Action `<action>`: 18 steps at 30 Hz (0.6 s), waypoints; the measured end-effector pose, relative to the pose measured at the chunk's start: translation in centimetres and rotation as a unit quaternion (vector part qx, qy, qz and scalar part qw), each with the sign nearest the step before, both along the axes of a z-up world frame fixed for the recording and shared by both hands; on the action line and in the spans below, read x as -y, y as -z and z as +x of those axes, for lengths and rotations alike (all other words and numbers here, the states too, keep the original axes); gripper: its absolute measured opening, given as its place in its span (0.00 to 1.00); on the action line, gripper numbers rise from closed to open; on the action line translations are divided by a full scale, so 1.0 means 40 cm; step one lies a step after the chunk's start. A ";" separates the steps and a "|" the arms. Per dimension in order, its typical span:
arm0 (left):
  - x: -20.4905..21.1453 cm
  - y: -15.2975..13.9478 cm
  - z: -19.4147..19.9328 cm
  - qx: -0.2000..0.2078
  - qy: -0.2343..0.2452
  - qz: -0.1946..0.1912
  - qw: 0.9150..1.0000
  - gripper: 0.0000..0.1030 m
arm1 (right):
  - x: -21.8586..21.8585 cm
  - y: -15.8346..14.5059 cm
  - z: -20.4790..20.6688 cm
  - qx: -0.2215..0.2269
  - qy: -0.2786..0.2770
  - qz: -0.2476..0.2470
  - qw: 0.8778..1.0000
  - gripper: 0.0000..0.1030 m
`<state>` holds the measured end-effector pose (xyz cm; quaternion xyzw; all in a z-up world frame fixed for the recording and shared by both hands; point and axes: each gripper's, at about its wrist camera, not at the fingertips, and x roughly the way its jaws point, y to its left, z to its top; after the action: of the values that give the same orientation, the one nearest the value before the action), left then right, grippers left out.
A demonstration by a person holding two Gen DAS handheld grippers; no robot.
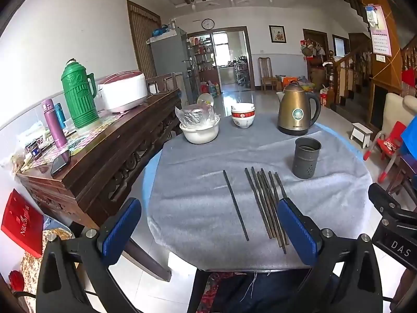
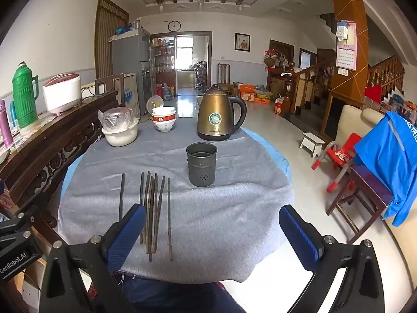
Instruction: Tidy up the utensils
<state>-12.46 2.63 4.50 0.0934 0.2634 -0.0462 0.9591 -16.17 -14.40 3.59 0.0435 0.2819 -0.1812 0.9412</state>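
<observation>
Nearest the cameras, the left tongs (image 1: 208, 230) and the right tongs (image 2: 212, 230) both hang over the near edge of the round worktop covered in grey cloth (image 2: 234, 208), tilted downward toward it. Each pair of blue-padded jaws is spread as wide as it goes and grips nothing. The right tongs' black frame shows at the right edge of the left wrist view, so the two are side by side.

On the cloth just beyond lie the dark slender chopsticks (image 1: 268, 203), a loose bundle pointing away from the near edge, with one single dark chopstick (image 1: 235, 204) apart to their left. Farther and to the right stands the dark grey metal cylindrical utensil holder (image 2: 201, 164), upright. At the far side are a bronze electric kettle (image 2: 217, 116), stacked red-and-white bowls (image 2: 163, 120) and a white bowl holding clear plastic (image 2: 120, 130).
</observation>
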 end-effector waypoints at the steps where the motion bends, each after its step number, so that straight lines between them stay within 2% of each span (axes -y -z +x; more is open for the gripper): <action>1: 0.000 0.000 0.000 0.000 0.000 0.000 1.000 1.00 | 0.000 0.001 -0.001 0.000 0.000 0.001 1.000 1.00; 18: 0.000 0.008 0.010 -0.009 -0.004 0.010 1.000 1.00 | 0.000 0.001 0.004 0.000 0.001 -0.001 1.000 1.00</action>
<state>-12.07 2.62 4.20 0.1015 0.2724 -0.0403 0.9560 -16.01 -14.41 3.54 0.0431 0.2821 -0.1821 0.9409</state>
